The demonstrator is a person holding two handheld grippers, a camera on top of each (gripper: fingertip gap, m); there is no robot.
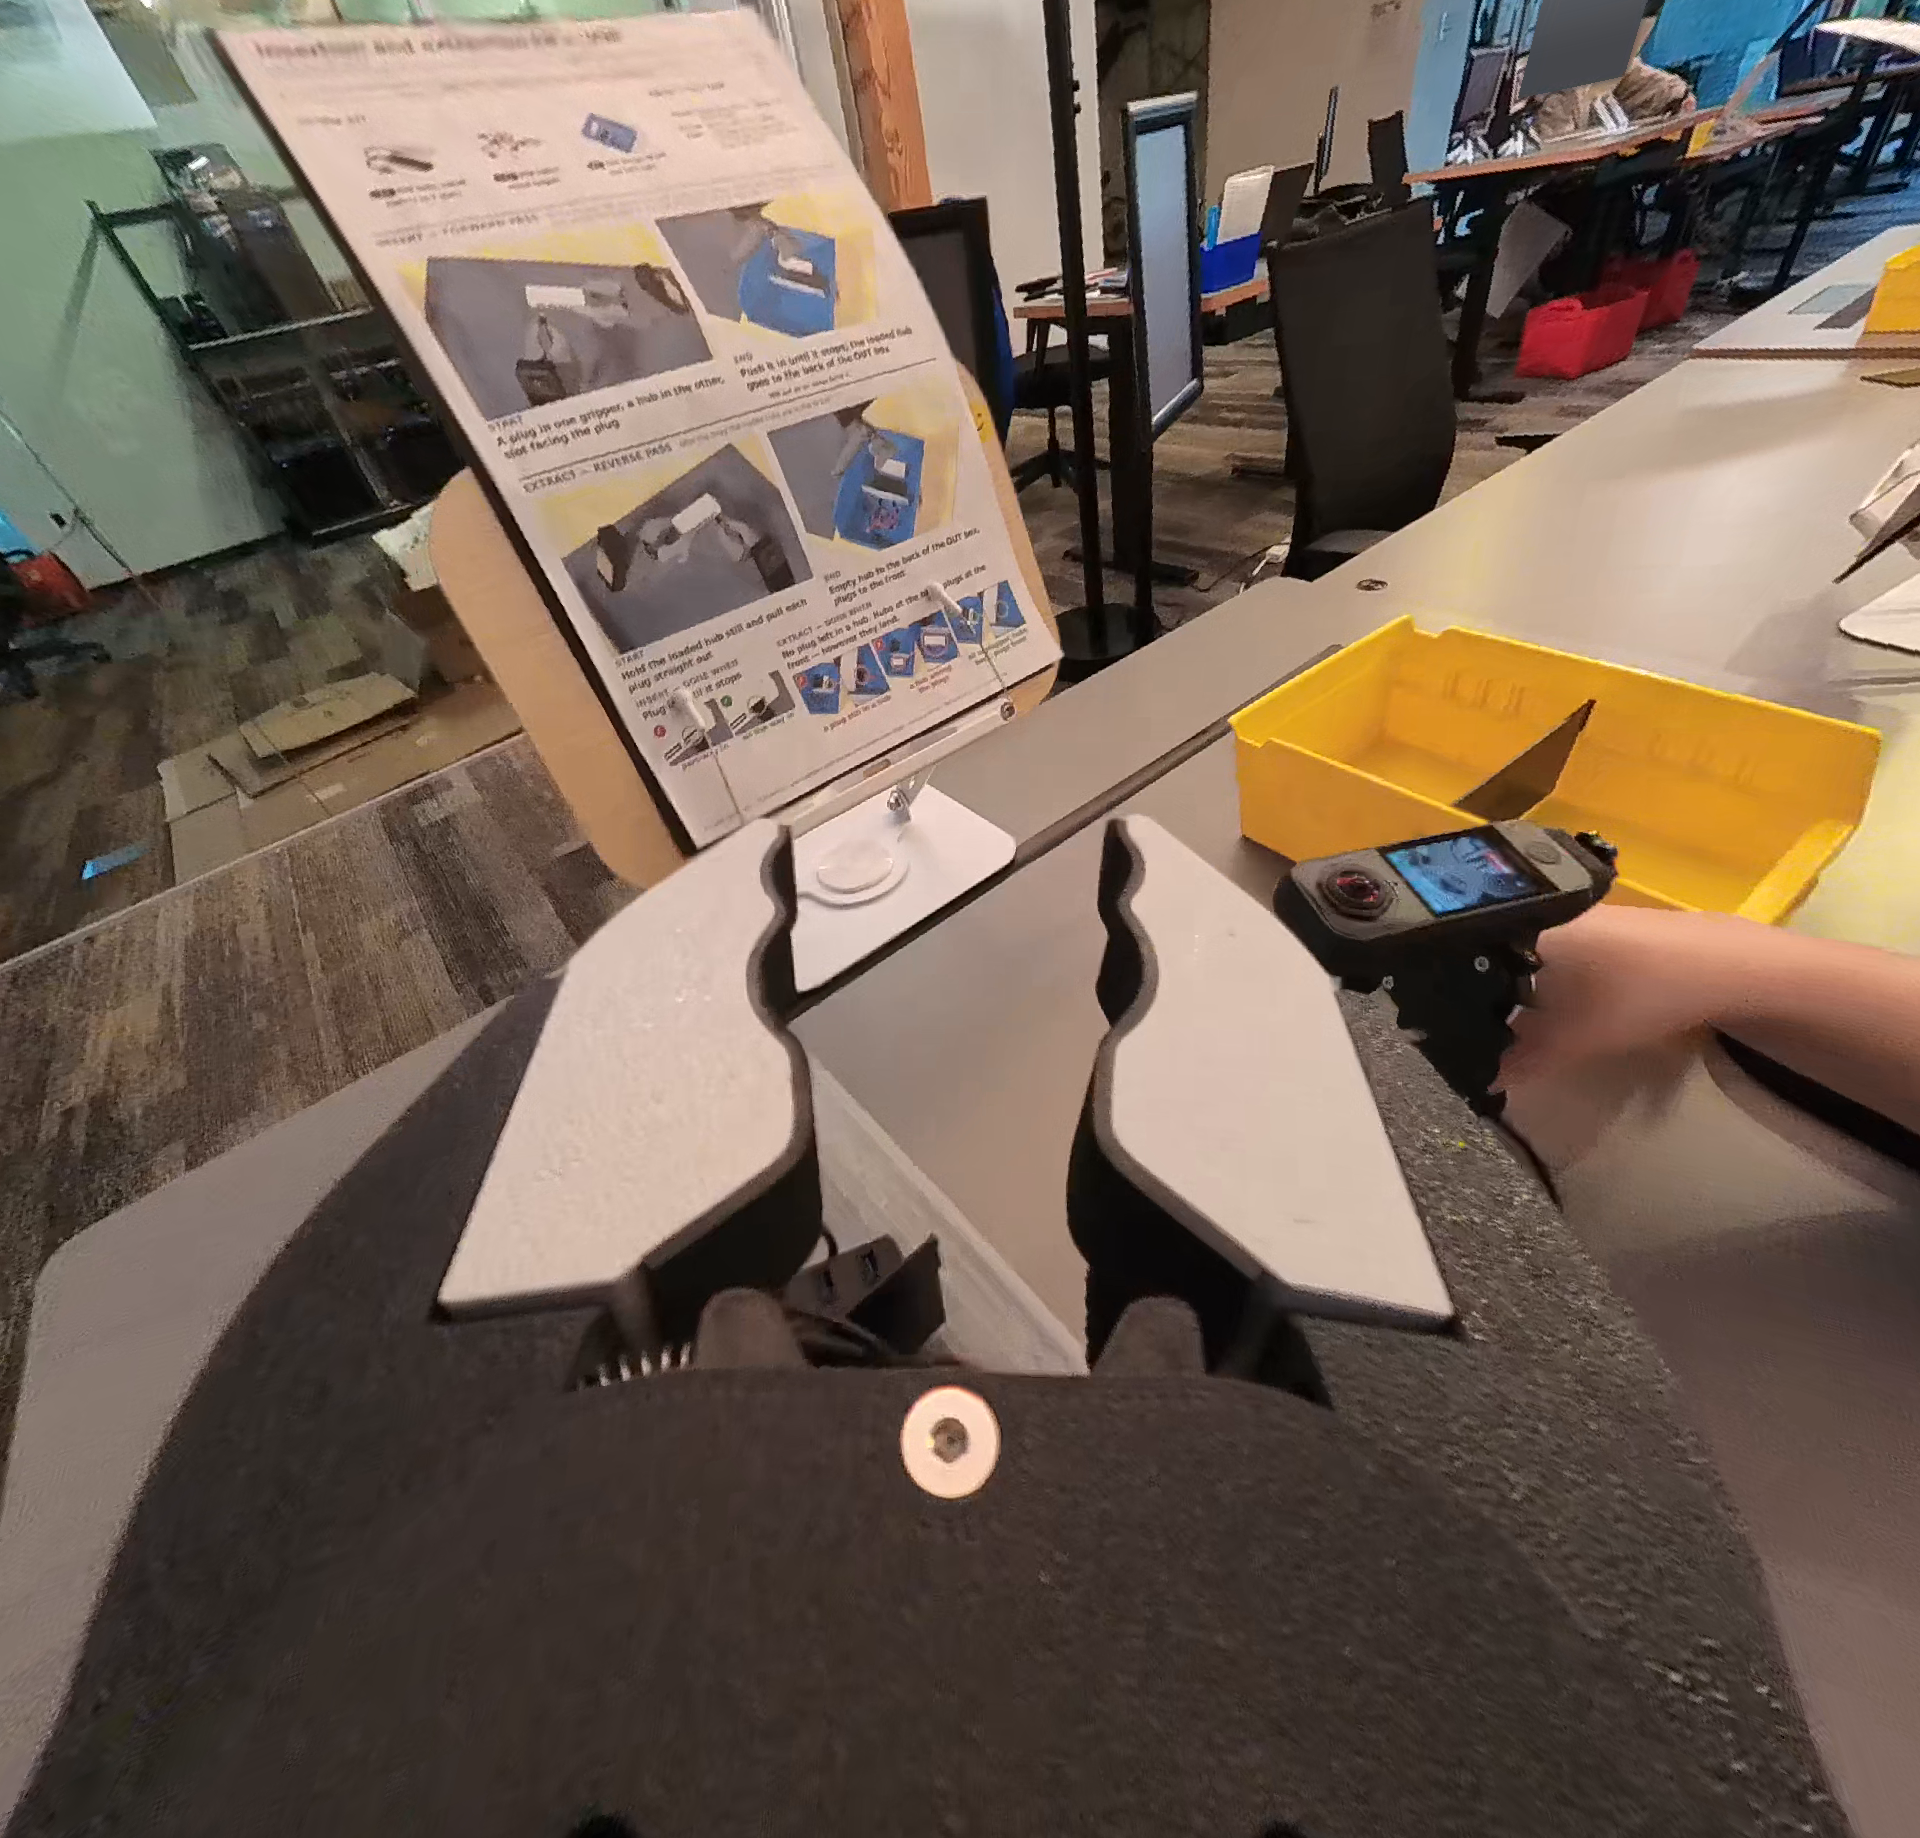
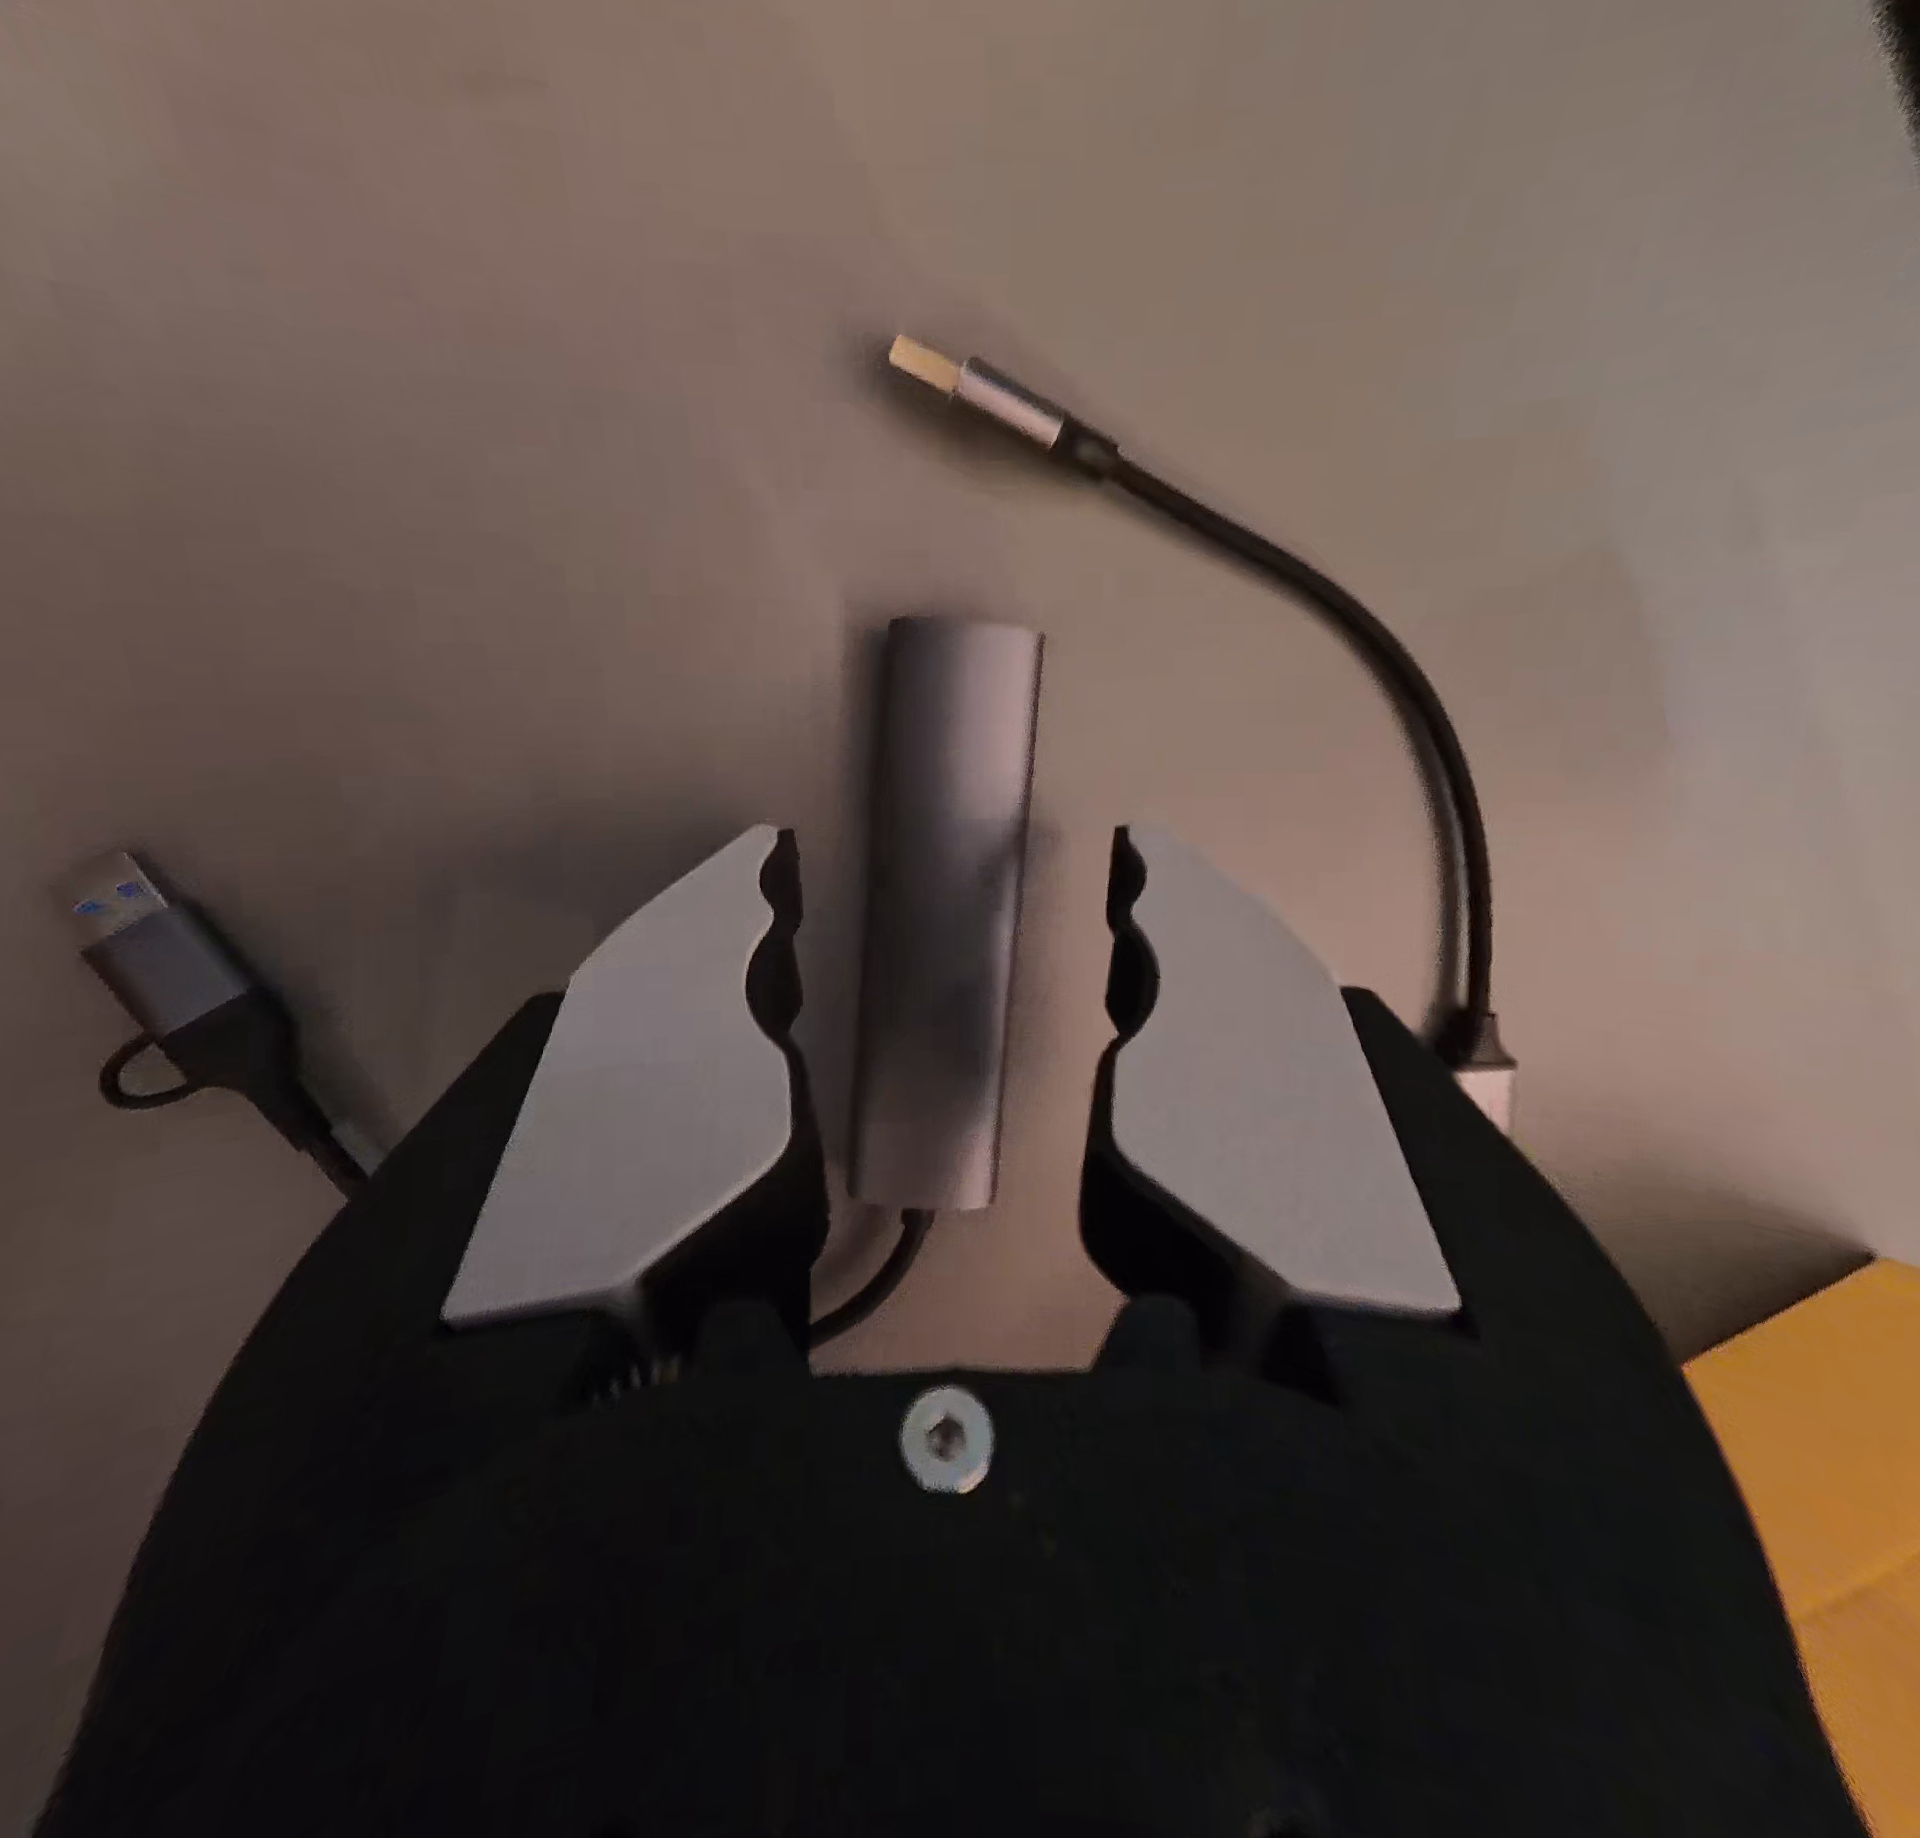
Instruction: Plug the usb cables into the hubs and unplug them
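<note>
1. Two risks w/ the right gripper [image 2: 954,915], judging from here: its fingers straddle the slim grey metal USB hub [image 2: 948,905] lengthwise but aren't touching it. If they close off-centre, the hub's smooth rounded body could skid or twist on the grey tabletop [image 2: 416,438]. The hub's own black cord [image 2: 873,1269] exits at the near end, under the palm, and could get pinched.
2. Loose cables lie close by: a short black cable w/ silver USB-A plug [image 2: 977,386] curves away to the right of the hub, plug tip well past the hub's far end; a grey plug w/ blue insert [image 2: 156,947] lies to the left. Dragging the hub may snag either one.
3. Picture is blurred & dim, so I can't tell which side of the hub has the ports; wrong orientation would spoil insertion later.
4. Right gripper pose: pointing steeply down at the table, spread wide, holding nothing, hub between the fingers.
5. Left gripper [image 1: 945,915]: raised, aimed forward over the table edge toward a printed instruction sheet on a stand [image 1: 644,386], spread wide & empty.
6. A yellow plastic bin w/ black divider [image 1: 1558,749] sits right of it; the person's hand [image 1: 1621,1019] grips the other tool nearby.
</note>
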